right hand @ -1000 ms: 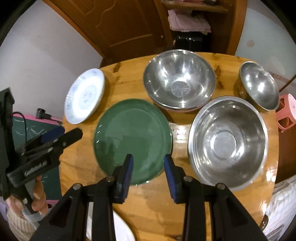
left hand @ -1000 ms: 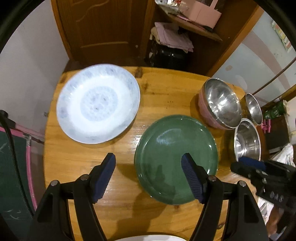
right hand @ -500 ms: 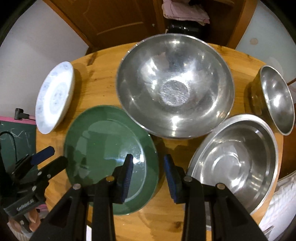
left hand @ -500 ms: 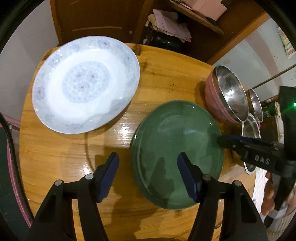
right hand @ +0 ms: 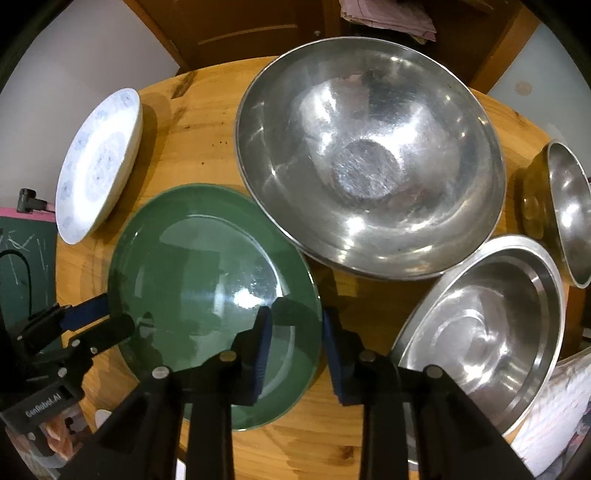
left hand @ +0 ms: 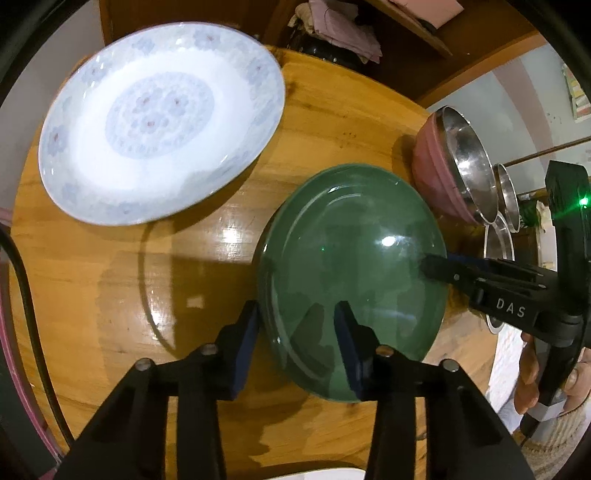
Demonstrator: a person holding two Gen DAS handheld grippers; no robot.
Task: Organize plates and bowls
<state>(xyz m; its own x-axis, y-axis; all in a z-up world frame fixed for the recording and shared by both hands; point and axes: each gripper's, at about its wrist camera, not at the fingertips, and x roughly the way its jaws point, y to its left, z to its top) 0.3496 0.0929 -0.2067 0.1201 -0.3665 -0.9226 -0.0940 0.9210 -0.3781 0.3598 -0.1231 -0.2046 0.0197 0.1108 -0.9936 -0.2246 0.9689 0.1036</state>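
A green plate lies on the round wooden table. My left gripper is open, its jaws straddling the plate's near left rim. My right gripper is open, its jaws straddling the plate's right rim; it also shows in the left wrist view. A white plate with a blue pattern lies at the far left. A large steel bowl in a pink bowl, a second steel bowl and a small steel bowl stand to the right.
A white object edge shows at the table's near edge. A wooden door and shelves with pink cloth stand behind the table. A wall is at the left.
Both grippers have moved down and in onto the green plate's opposite rims. The left jaws have narrowed around the rim.
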